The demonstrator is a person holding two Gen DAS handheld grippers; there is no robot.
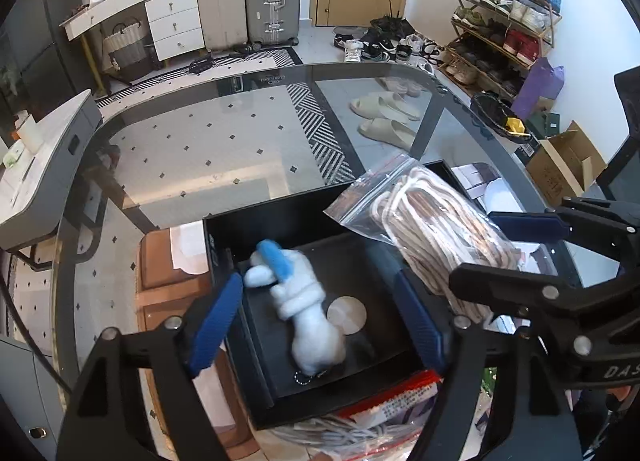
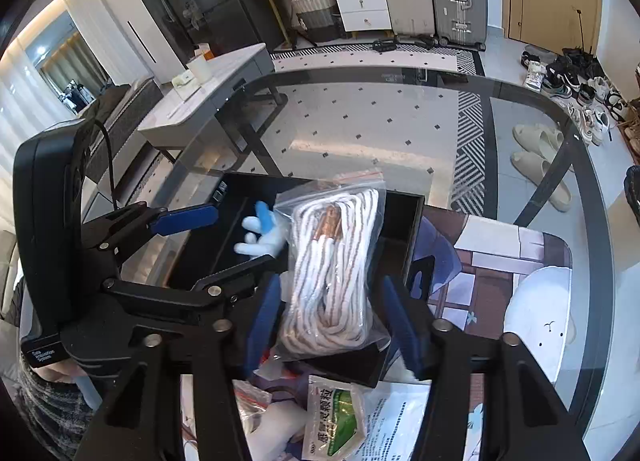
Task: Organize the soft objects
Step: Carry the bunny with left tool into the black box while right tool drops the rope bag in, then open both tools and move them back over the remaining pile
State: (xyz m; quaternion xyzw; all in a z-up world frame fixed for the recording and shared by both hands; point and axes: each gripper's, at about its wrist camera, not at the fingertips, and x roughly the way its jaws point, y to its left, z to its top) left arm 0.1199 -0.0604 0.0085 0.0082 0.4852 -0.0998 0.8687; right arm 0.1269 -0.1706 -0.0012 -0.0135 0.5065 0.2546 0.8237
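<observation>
A black open box [image 1: 224,237] [image 2: 404,221] stands on the glass table. A white plush toy [image 1: 304,305] with a blue ear lies inside it, also seen in the right wrist view [image 2: 256,237]. My left gripper [image 1: 320,317] is open above the box, over the toy, holding nothing. My right gripper [image 2: 332,321] [image 1: 516,249] is closed on a clear zip bag of white rope [image 2: 332,273] [image 1: 424,221], holding it over the box's right side.
A second bag of rope [image 1: 360,429] with a red label lies at the box's near edge. A green-and-white sachet [image 2: 336,421] and papers lie near me. A printed mat [image 2: 520,273] lies right of the box. Brown wood [image 1: 168,273] shows under the glass at left.
</observation>
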